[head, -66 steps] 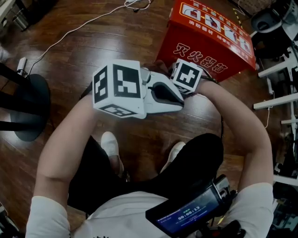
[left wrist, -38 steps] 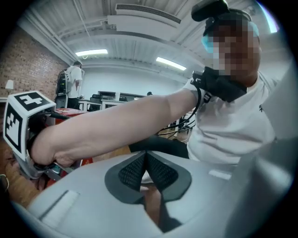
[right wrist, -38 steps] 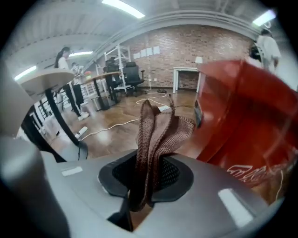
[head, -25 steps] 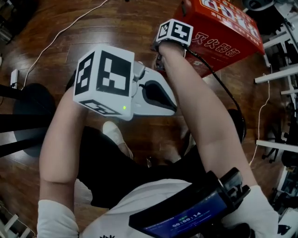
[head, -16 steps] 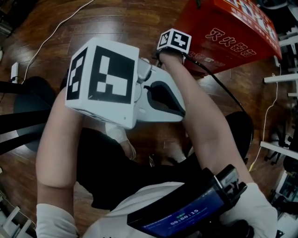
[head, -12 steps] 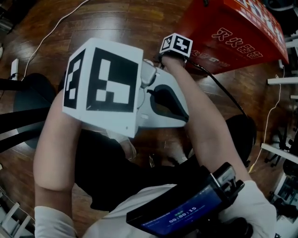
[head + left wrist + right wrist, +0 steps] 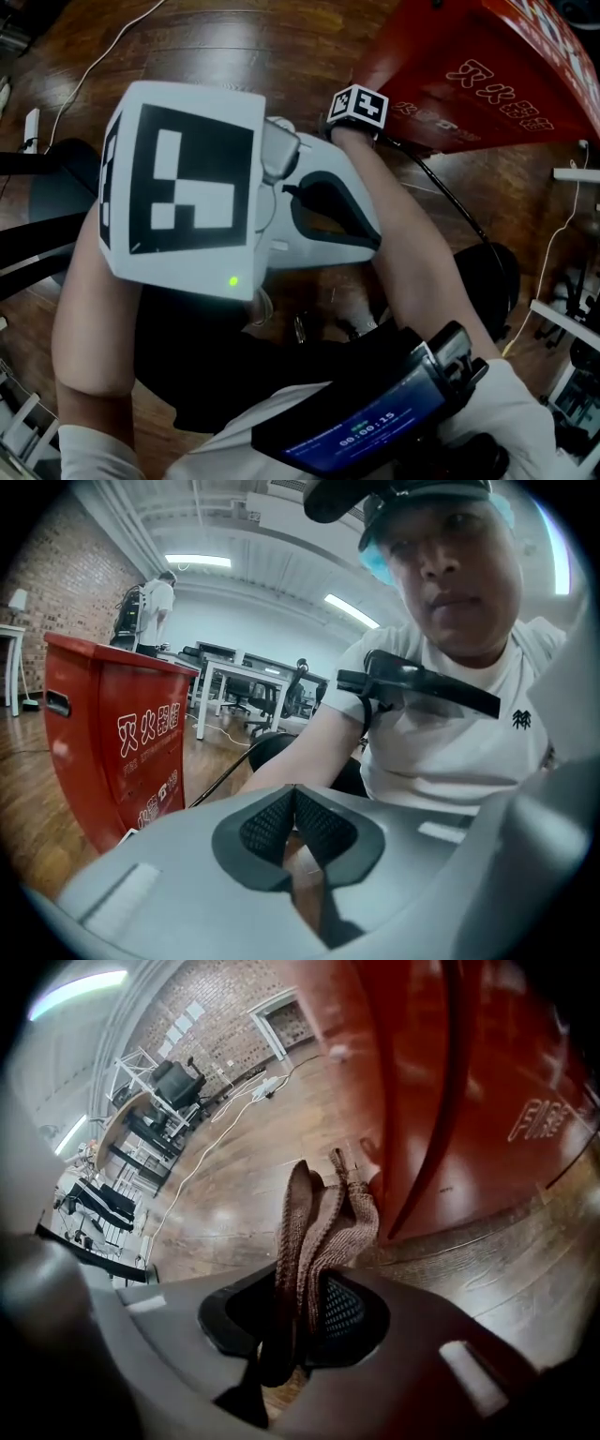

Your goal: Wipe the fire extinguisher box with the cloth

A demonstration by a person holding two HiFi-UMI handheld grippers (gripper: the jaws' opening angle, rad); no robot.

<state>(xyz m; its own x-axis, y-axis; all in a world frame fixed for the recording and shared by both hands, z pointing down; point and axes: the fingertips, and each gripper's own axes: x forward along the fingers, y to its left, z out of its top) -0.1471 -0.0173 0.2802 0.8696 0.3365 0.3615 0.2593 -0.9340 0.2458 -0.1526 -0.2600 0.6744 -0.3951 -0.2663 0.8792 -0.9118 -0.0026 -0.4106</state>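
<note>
Right claw [image 7: 305,1314] clamps the cloth [image 7: 319,1222] beside the fire extinguisher box [image 7: 469,1082]; left claw [image 7: 292,808] closed, empty.

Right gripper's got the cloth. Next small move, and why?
Probably ease the right gripper forward so the cloth presses flat on the fire extinguisher box, then start a stroke. Its jaws are shut on the cloth, whose free end sits beside the box's red side; contact is unclear.
</note>
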